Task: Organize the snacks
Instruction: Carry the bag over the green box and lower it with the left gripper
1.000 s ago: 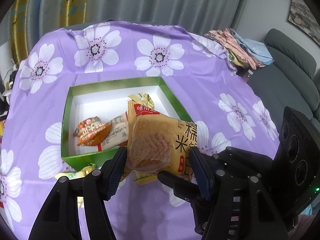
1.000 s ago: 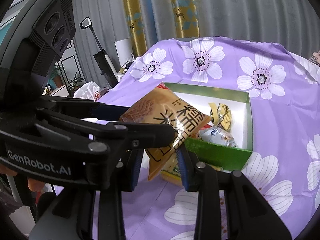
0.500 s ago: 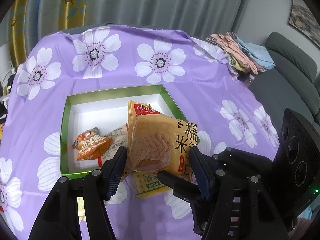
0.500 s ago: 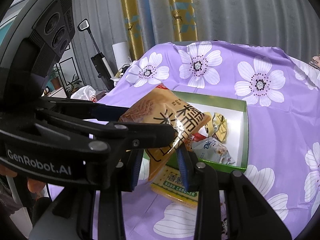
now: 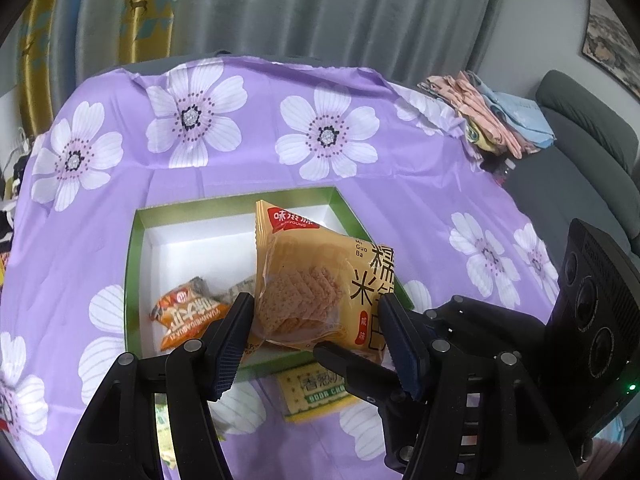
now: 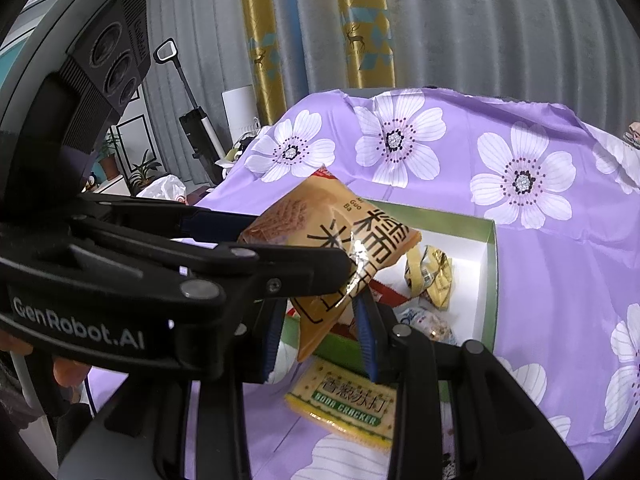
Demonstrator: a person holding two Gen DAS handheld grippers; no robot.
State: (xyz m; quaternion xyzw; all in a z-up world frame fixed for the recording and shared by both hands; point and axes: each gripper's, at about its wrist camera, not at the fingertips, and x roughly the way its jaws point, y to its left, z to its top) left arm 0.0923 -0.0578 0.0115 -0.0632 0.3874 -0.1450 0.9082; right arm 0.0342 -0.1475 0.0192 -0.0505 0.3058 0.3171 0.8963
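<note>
An orange rice-cracker bag [image 5: 316, 276] hangs over the near edge of a green box [image 5: 134, 280] with a white inside. My left gripper [image 5: 318, 330] is shut on the bag across its width. In the right wrist view my right gripper [image 6: 320, 340] is shut on the bag's [image 6: 332, 240] lower corner, with the left gripper's arm crossing in front. One right finger [image 5: 344, 360] shows under the bag. Inside the box [image 6: 490, 280] lie an orange packet [image 5: 186, 316], a gold wrapper [image 6: 430, 276] and a blue-white packet [image 6: 424, 320]. A yellow soda cracker pack [image 6: 348, 404] lies on the cloth before the box.
A purple cloth with white flowers [image 5: 328, 136] covers the table. Folded clothes [image 5: 488, 120] sit at its far right edge, beside a grey sofa [image 5: 580, 160]. Another packet [image 5: 164, 432] lies at the near left. A vacuum [image 6: 192, 120] stands beyond the table's left side.
Both grippers have moved forward together with the bag, toward the box. The soda cracker pack has come into view beneath them.
</note>
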